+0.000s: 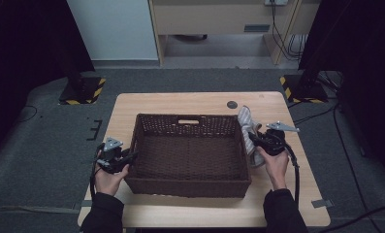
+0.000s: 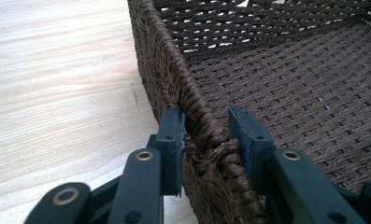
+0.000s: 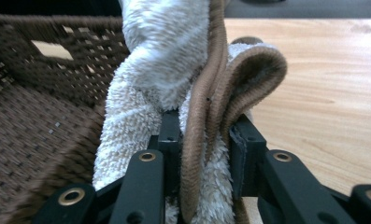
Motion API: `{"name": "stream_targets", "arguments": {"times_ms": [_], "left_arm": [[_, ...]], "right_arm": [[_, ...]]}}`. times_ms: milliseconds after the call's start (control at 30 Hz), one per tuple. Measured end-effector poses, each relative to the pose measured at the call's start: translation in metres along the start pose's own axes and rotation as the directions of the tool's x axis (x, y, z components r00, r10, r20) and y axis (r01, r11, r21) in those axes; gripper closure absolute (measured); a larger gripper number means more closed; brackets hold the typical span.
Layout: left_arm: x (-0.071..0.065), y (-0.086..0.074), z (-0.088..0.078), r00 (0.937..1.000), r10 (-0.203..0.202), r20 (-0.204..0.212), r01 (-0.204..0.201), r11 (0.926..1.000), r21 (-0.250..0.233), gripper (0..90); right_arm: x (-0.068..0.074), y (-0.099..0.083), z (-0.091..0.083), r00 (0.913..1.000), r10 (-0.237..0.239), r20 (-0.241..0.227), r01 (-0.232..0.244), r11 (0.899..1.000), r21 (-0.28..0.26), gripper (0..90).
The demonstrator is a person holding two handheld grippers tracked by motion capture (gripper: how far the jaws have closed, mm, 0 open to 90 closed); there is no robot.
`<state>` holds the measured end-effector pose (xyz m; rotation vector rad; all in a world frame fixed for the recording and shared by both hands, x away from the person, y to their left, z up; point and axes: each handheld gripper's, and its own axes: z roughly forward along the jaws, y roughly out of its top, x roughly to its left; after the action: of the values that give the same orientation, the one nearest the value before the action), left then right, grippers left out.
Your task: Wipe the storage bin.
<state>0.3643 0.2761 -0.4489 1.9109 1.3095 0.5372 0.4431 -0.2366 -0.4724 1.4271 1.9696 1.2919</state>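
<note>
Woven brown basket (image 1: 190,155) sat mid-table, with bare wooden table (image 1: 204,213) showing on every side. The left gripper (image 2: 205,135) straddled its left rim, one pad touching the wall, the other just clear. The right gripper (image 3: 204,140) was clamped on a folded white towel (image 3: 164,60) with brown edging, beside the basket's right wall. The high view showed floor all round the table.
</note>
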Motion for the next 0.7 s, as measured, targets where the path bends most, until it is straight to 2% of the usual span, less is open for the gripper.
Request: {"name": "stream_targets", "arguments": {"times_ms": [200,233,333,433,500,567,600,633,700], "left_arm": [[0.0,0.001,0.0,1.0,0.008,-0.002,-0.008,1.0,0.004,65.7],[0.0,0.001,0.0,1.0,0.008,-0.002,-0.008,1.0,0.004,65.7],[0.0,0.001,0.0,1.0,0.009,0.0,-0.009,1.0,0.004,65.7],[0.0,0.001,0.0,1.0,0.009,0.0,-0.009,0.9999,0.004,65.7],[0.0,0.001,0.0,1.0,0.009,0.0,-0.009,1.0,0.004,65.7],[0.001,0.001,0.0,1.0,0.009,0.0,-0.009,0.9999,0.005,65.7],[0.001,0.001,0.0,1.0,0.009,0.0,-0.009,0.9999,0.005,65.7],[0.0,0.001,0.001,0.9999,0.011,0.0,-0.011,0.9999,0.005,65.8],[0.0,0.001,0.001,0.9999,0.015,-0.001,-0.015,0.9999,0.006,65.9]], "right_arm": [[-0.002,-0.01,0.015,0.9997,-0.011,0.022,0.009,0.996,0.088,71.2],[-0.002,-0.01,0.015,0.9997,-0.011,0.022,0.009,0.996,0.088,71.2],[-0.002,-0.017,0.026,0.9982,-0.031,0.051,0.021,0.983,0.18,71.2],[-0.002,-0.017,0.027,0.9978,-0.034,0.057,0.022,0.981,0.193,71.2],[-0.002,-0.011,0.021,0.9982,-0.031,0.05,0.023,0.987,0.159,71.4],[-0.002,-0.003,0.01,0.999,-0.012,0.042,0.008,0.996,0.083,71.5],[-0.002,-0.003,0.01,0.999,-0.012,0.042,0.008,0.996,0.083,71.5],[-0.004,0.005,0.0,0.9995,0.008,0.031,-0.008,1.0,0.003,71.6],[-0.005,0.012,-0.008,0.9995,0.024,0.02,-0.022,0.997,-0.07,71.8]]}}
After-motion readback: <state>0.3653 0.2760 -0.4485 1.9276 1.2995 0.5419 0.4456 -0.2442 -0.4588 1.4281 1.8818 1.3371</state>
